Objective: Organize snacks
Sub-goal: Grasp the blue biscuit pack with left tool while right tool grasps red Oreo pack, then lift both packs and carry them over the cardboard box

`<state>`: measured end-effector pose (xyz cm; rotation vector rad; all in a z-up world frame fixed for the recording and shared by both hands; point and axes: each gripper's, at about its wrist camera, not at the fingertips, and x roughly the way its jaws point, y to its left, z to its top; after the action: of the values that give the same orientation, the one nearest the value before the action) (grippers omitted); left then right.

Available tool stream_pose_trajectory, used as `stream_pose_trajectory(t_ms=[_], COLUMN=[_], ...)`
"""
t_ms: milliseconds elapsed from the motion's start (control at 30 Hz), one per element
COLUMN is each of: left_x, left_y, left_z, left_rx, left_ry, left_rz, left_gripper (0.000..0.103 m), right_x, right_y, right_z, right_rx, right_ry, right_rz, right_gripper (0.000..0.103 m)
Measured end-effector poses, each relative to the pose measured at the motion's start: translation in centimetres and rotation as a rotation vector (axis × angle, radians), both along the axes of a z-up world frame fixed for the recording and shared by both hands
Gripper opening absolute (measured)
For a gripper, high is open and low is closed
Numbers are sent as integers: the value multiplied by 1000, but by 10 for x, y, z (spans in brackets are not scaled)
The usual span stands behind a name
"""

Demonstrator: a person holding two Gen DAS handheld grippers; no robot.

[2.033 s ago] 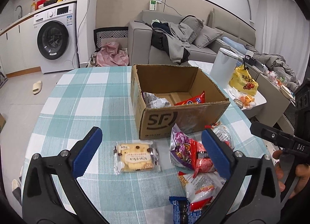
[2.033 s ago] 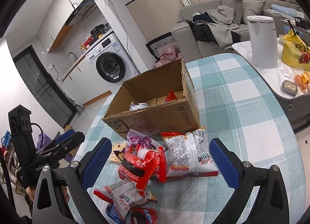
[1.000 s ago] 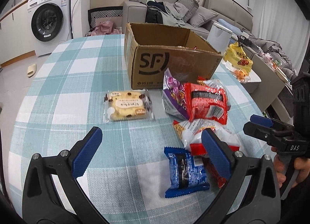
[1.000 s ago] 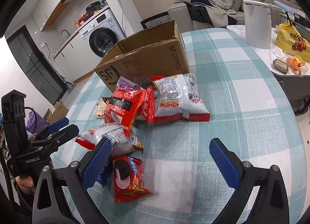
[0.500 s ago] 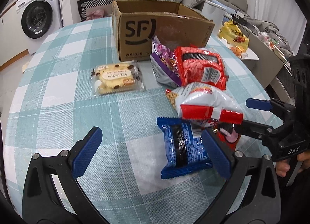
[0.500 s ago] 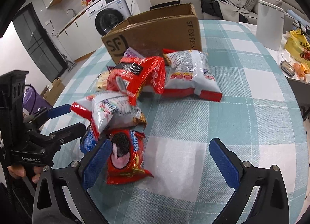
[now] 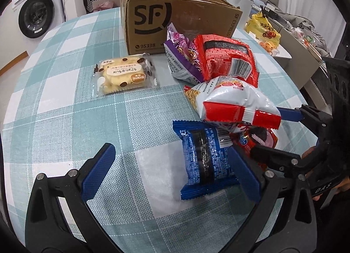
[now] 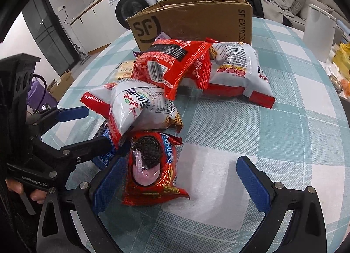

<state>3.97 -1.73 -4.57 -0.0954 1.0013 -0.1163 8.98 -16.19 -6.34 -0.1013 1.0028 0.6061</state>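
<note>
Both grippers stand open and empty: the left gripper (image 7: 170, 172) has the blue cookie pack (image 7: 204, 158), long axis running away, by its right finger, apparently touching, while the right gripper (image 8: 181, 185) similarly flanks the red cookie pack (image 8: 153, 167).

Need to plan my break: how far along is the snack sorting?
Early. No done step shows now: the cardboard box hides its inside. In hand: nothing; the left claw opens by the blue cookie pack, the right claw by the red cookie pack. Left: those, the bun pack and the piled chip bags.
</note>
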Motion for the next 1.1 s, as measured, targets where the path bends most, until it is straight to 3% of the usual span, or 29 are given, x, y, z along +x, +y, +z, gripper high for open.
stream_pose_trajectory(t_ms=[400,633,800,967,1100], left_x=[2,10,11,14,16], left_y=[0,-14,-22,-22,-21], left_z=[0,-7,-11,-11,-11], left_rx=[-43,-23,17,43,48], left_ry=[20,52,68,64,54], left_rz=[-17,-37,-50,-43,-52], left_gripper=[101,101,101,92,83], right_x=[3,13,19,21,22], right_y=[-3,-3,2,-2,-9], right_z=[-5,-4,-4,-2,-1], right_rx=[-64,-74,-85,-66,-53], right_ry=[-33,-40,-59,-59,-54], right_rz=[-16,11,40,40,20], right_gripper=[103,102,93,82,80])
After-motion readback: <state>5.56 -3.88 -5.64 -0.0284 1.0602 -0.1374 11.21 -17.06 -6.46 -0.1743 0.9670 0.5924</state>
